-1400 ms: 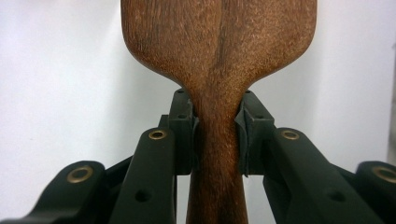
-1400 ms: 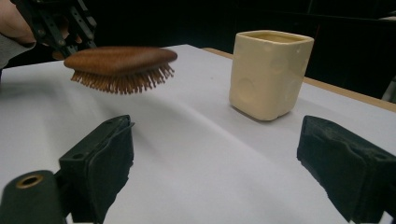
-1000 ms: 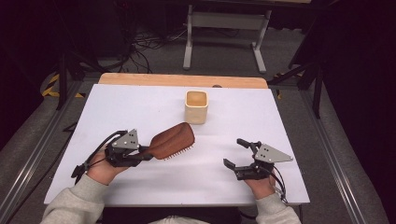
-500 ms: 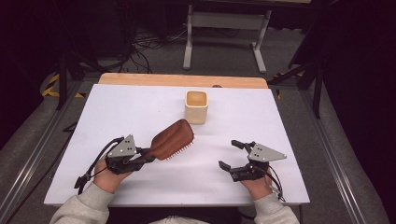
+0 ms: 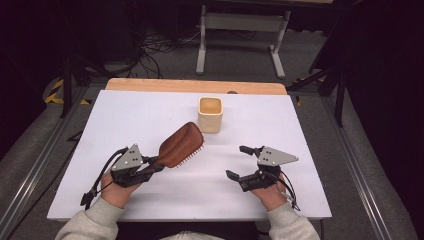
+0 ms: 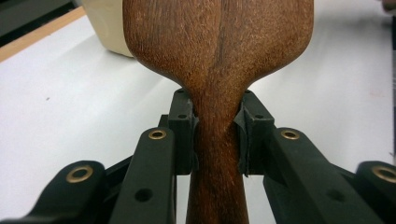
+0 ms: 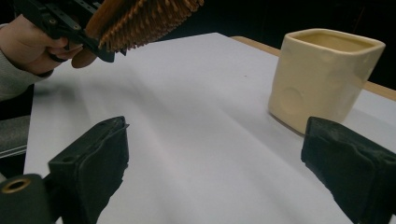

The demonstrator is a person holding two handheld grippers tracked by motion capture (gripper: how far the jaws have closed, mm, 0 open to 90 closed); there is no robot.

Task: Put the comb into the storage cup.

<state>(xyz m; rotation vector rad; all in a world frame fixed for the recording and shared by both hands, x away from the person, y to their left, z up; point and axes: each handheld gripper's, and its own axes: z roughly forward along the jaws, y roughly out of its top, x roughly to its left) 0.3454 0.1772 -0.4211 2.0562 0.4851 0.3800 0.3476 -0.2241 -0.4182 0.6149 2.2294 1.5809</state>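
- So, left gripper (image 5: 156, 166) is clamping the brush (image 5: 181, 145) by its handle neck; in the left gripper view both pads are pressing against the wood on either side (image 6: 217, 140).
- Brush is being held off the table (image 5: 150, 120), head tilted up and away toward the cup (image 5: 210, 114), wooden back facing up, bristles facing down and to the right.
- In the right gripper view the bristles (image 7: 144, 18) are showing from below, with the left hand (image 7: 32, 42) wrapping around the gripper body behind them.
- Right gripper (image 5: 245, 162) is sitting released, jaws spread wide with nothing between them, hovering low over the table at the near right.
- In the right gripper view its two pads are framing bare table, with the cup (image 7: 322, 74) standing just past the right-hand pad.
- Cup is cream, squarish with rounded corners, standing upright near the far middle of the table, apart from both grippers and from the brush head.
- Cup interior: from the high view the opening is looking the same cream-tan as the walls; can't tell whether anything is in it.
- Table is carrying a white top with a wooden strip (image 5: 195, 86) running along its far edge.
- Both forearms are coming in from the bottom in grey sleeves (image 5: 87, 225).
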